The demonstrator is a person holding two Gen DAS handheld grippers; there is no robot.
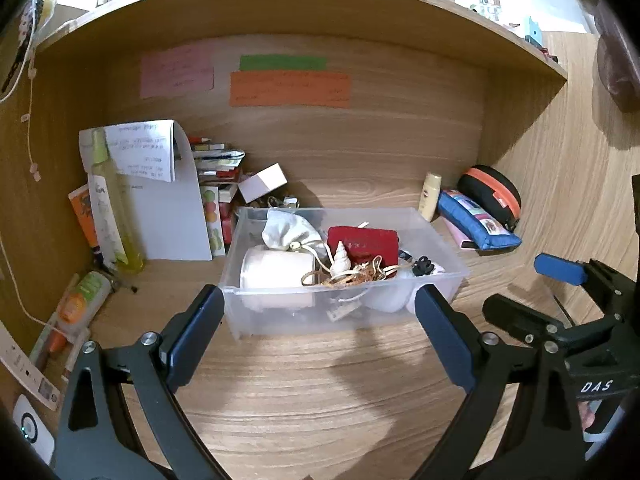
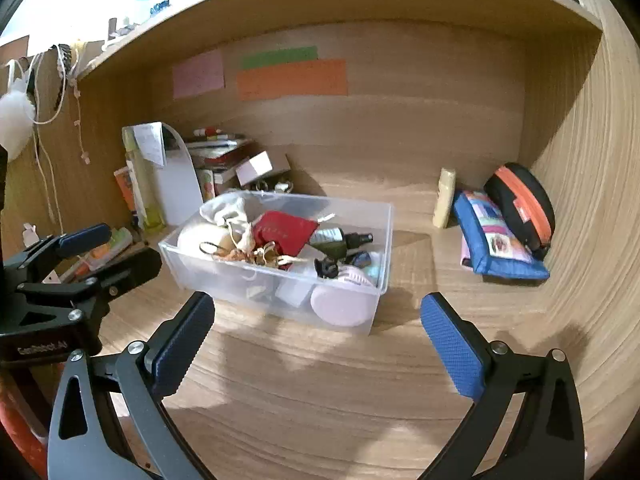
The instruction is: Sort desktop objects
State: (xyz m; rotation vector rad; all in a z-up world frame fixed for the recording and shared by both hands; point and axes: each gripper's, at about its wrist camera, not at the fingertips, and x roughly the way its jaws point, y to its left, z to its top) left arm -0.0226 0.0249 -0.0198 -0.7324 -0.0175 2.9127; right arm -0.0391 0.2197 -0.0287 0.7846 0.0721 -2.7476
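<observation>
Clear plastic bin [image 1: 436, 224] of clutter between two wide-open, empty claws.

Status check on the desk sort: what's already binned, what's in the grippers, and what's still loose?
Done: the clear bin already holds the red pouch, dark spray bottle and seashell. In hand: nothing; the left gripper and right gripper are both open and empty. Left: the blue pencil case, black-and-orange case and cream bottle sit outside.

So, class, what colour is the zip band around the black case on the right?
Orange, clearest in the right wrist view on the black case.
</observation>
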